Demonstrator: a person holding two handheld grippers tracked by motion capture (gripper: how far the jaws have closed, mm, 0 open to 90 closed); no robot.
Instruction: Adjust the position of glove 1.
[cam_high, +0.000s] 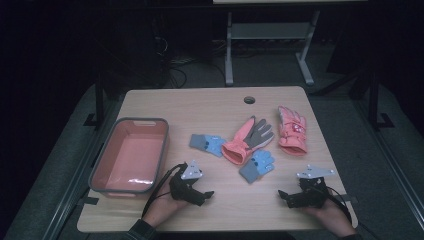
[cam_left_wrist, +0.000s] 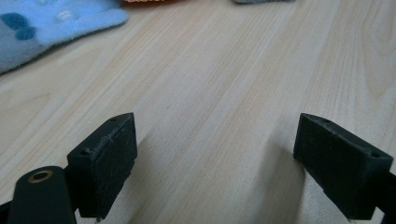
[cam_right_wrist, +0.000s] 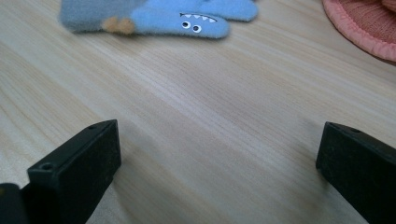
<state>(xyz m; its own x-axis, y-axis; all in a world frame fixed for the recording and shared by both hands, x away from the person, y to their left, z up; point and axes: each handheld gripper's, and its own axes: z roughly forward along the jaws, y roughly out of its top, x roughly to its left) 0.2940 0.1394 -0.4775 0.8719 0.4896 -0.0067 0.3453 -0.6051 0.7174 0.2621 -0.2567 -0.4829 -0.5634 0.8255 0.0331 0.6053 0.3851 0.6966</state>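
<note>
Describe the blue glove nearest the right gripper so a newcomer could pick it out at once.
Start at the wooden table, then find the glove cluster at its middle. The blue glove lies at the cluster's near edge, just below the pink-and-grey glove. Unlike the other blue glove nearer the pink bin, it shows a cartoon face with eyes and teeth.

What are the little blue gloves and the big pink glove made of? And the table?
The small blue glove looks like soft fleece or knit: its surface is fuzzy, with a stitched toothy face. The pink glove seems padded fabric with a grey, maybe grippy palm and a ribbed cuff. The table looks like pale wood or wood-print laminate, matte, with long grain lines.
</note>
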